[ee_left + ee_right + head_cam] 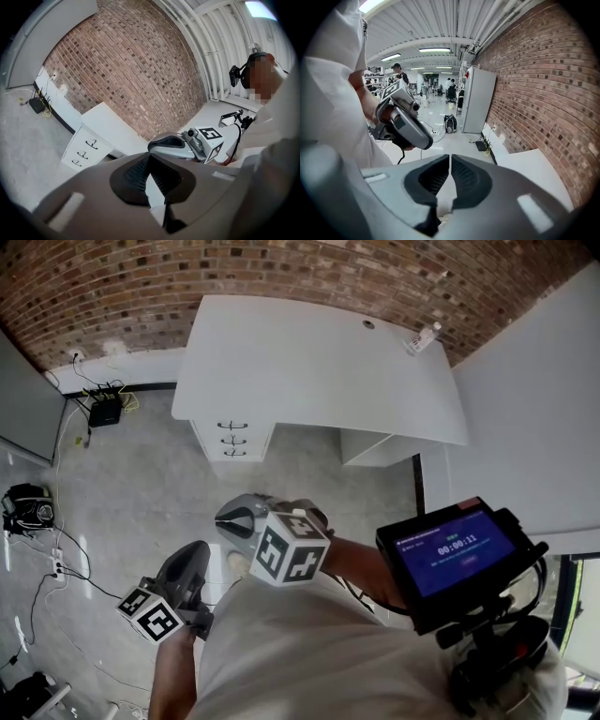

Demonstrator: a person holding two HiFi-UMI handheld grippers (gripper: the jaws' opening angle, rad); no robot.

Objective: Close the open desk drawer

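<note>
Left gripper [192, 554] sits low at my left side, its ribbed dark pads [136, 176] pressed together with nothing between them. Beyond it, at the far left of the grey concrete floor [141, 484], a black box [104, 412] trails cables along the foot of the wall. Ahead stands the white desk [319, 362], smooth and flat-topped with rounded corners, backed against a rough red-brown brick wall [281, 273]. Under its left part is the drawer unit [232, 439]: three stacked drawers with thin dark handles, well apart from both tools. From my head view their fronts look level with one another, and what they hold is hidden. My right gripper [227, 517], grey and rounded, is just right of the left one, its jaws likewise closed on nothing. Near the desk's far right corner lies a small pale bottle [424, 337], tilted; I cannot tell its contents. At the far right a dark-cased screen [455, 554] glows blue.
</note>
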